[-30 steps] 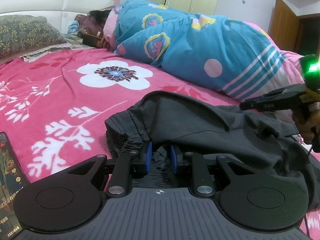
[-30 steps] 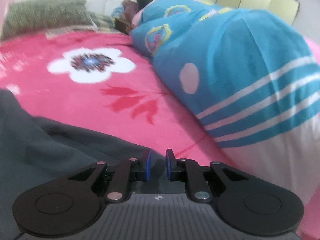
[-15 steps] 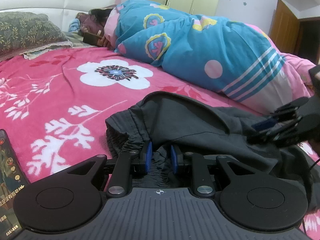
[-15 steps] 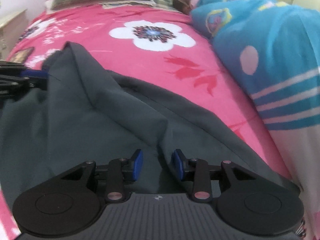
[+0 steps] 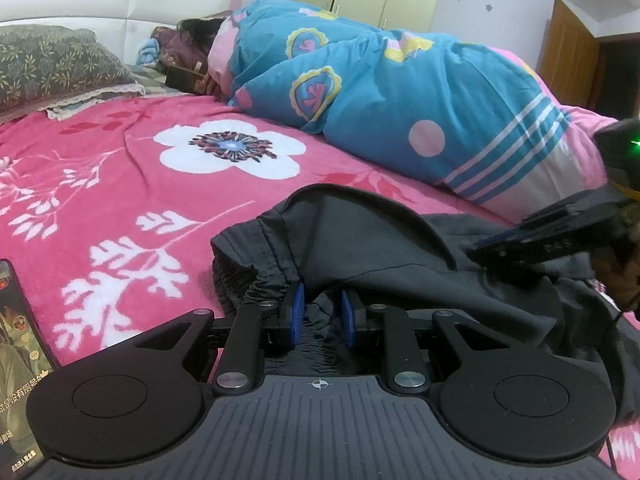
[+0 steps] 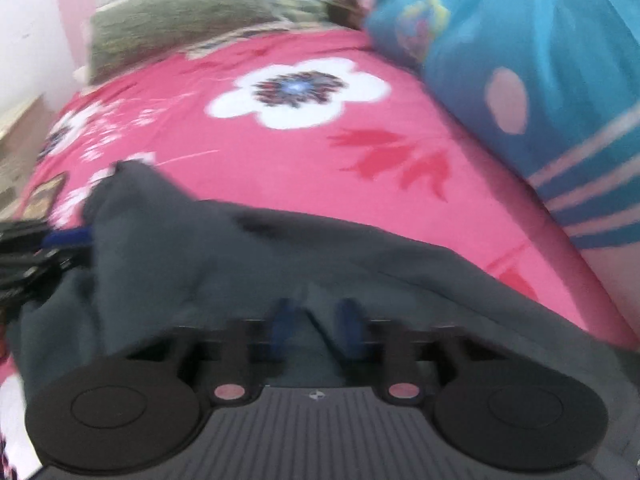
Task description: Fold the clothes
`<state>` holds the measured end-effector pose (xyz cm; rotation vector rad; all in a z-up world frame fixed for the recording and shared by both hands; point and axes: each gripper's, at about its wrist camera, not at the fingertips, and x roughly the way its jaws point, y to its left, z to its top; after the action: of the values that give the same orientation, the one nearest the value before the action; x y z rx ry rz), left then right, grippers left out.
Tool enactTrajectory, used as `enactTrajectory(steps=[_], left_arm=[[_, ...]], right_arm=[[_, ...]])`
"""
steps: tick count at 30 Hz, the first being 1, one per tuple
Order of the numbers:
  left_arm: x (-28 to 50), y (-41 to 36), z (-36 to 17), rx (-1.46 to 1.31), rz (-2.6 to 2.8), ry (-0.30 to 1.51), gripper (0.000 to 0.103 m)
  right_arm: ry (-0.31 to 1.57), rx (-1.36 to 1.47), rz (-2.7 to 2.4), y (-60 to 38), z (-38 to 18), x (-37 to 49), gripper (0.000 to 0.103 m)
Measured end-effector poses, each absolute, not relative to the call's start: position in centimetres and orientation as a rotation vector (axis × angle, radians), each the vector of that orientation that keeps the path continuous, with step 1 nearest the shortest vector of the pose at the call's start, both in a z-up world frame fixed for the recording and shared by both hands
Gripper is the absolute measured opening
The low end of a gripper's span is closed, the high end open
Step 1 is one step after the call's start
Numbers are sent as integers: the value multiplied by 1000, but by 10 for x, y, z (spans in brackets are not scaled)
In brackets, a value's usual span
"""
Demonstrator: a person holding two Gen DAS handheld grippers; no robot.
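Dark grey trousers (image 5: 400, 248) lie bunched on the pink flowered bedspread (image 5: 120, 168), right at the front of both tools. To the left of the left gripper (image 5: 321, 316) a phone (image 5: 18, 360) rests on the bedspread, its lit screen carrying small lines of writing too small to read. The left gripper's blue fingers (image 5: 297, 312) stand a narrow gap apart and pinch the gathered elastic waistband, which puckers up between them; the rest of the cloth rises in a loose arch just beyond the tips. Farther right, seen from the left wrist camera, the right gripper (image 6: 316, 326) comes in low over the cloth, a green light glowing on its body. Its own camera view is blurred, but the blue fingers (image 6: 282, 326) there have just been closing and sit close together with a ridge of the grey cloth caught between them. Beyond both sets of fingers a person lies under a blue patterned quilt (image 5: 400, 92), with a dark leaf-print pillow (image 5: 52, 64) off to the left by the white headboard. No brand mark on the tools can be read.
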<state>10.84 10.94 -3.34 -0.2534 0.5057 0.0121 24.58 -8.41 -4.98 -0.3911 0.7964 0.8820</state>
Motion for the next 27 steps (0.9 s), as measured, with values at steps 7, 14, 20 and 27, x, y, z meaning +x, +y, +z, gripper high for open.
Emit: enactTrajectory(steps=[7,14,20,27], left_arm=[[108,110,-33,-262,8,508,21],[108,109,-33,-256,12,506,21],[108,109,-34,-250,14,504,21],[108,109,-34,-251,13,502,21]], right_arm=[[720,-527,955,-89,-38,177,11],[690,-465,876,-102,-20,188,30],[753,-369,753,-102,-37,259,46],[930,-217,786,-110,-64,285,42]])
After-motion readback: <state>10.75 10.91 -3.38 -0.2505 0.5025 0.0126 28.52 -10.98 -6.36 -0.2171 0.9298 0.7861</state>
